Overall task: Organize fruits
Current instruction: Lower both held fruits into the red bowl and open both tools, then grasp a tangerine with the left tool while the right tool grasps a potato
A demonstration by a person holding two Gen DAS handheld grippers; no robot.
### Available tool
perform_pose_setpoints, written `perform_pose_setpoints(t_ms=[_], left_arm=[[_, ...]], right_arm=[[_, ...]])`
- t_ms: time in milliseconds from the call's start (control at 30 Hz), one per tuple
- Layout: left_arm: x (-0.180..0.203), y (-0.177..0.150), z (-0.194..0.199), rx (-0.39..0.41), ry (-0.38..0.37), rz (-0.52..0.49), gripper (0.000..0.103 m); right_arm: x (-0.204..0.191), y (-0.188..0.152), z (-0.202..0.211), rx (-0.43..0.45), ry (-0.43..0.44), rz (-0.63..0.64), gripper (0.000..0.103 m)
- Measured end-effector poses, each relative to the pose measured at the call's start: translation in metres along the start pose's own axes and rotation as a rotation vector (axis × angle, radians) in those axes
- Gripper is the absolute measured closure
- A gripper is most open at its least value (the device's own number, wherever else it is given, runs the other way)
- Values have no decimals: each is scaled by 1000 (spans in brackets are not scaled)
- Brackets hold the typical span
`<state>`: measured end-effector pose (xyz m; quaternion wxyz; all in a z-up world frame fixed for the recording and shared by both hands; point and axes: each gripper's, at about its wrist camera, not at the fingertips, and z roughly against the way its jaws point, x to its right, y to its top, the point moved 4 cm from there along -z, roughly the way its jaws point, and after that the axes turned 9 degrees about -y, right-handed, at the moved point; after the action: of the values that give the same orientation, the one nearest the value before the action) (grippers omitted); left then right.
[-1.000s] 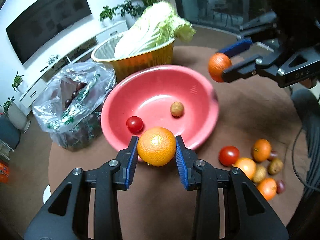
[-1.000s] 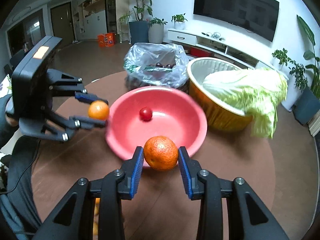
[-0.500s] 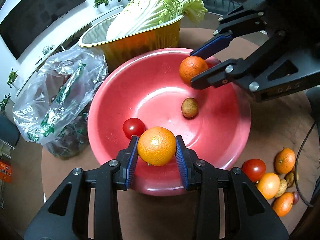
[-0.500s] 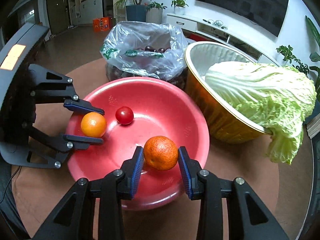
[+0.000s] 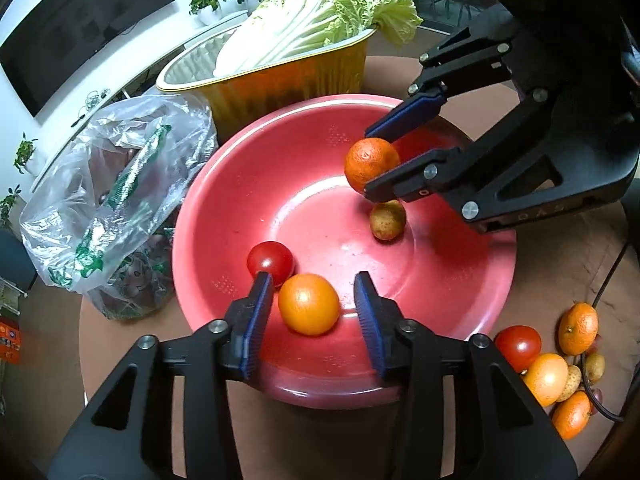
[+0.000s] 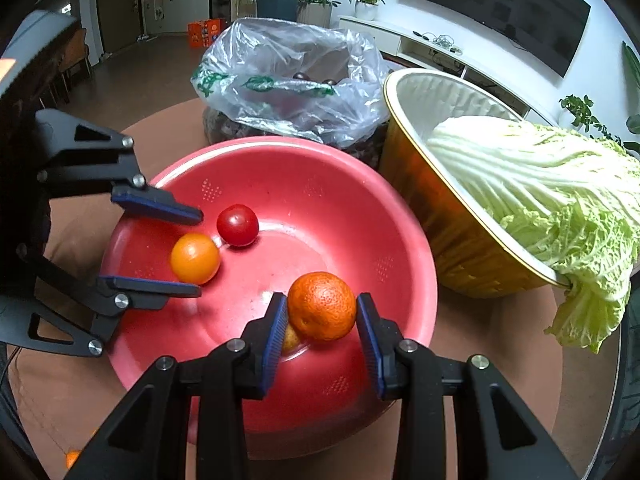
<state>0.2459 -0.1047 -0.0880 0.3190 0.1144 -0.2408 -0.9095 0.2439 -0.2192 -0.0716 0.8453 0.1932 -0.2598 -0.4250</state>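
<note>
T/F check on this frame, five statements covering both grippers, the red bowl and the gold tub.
1. The right gripper is shut on an orange. True.
2. The left gripper clamps the other orange. False: its jaws have just been opening, with gaps either side of the fruit, which sits in the red bowl.
3. A tomato lies in the red bowl. True.
4. The gold tub holds oranges. False: it holds a cabbage.
5. All the fruit is in the bowl. False: a pile lies on the table beside it.
</note>
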Motion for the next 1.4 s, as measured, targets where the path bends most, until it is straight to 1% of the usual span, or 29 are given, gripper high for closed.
perform_pose_setpoints(t_ms=[233,300,333,367,467,567,600,667,700,767,833,900,967,1067,1133,1267,1333,1400], left_arm=[[2,-1,6,15,12,2,60],[4,-2,10,26,28,0,51],[5,-2,14,36,38,-2,43],[6,-3,17,47,47,-3,39],[6,-6,30,74,64,4,35],[5,-15,45,96,78,37,32],[6,-21,52,107,72,50,31],[9,-32,63,125,65,70,24],[13,-38,69,132,62,78,23],[25,-56,81,144,44,89,23],[39,-72,86,138,19,93,23],[53,-85,89,126,0,86,23],[71,-97,90,107,-23,60,22],[102,-111,87,80,-56,5,22],[121,-118,85,63,-79,-26,22],[155,-123,81,48,-130,-83,22],[165,-125,80,46,-149,-97,22],[169,-125,80,48,-171,-101,22]], right_arm=[[-1,1,-7,-24,-9,13,65],[-2,0,-10,-32,-15,15,62],[-1,0,-10,-28,-21,9,56],[0,1,-10,-27,-18,2,55],[1,2,-8,-23,-19,-7,51],[4,-1,2,-10,-24,-21,49],[6,-2,8,2,-25,-30,47],[11,-8,28,40,-19,-64,38],[12,-11,36,54,-14,-80,37],[16,-22,59,93,-6,-117,33],[17,-38,81,131,10,-145,30],[15,-53,101,161,16,-154,30],[12,-70,118,181,20,-170,30],[6,-97,141,208,55,-205,30],[-4,-116,150,205,78,-222,30],[-30,-143,157,183,115,-212,30],[-42,-156,156,166,140,-199,30],[-50,-166,155,150,147,-182,32]])
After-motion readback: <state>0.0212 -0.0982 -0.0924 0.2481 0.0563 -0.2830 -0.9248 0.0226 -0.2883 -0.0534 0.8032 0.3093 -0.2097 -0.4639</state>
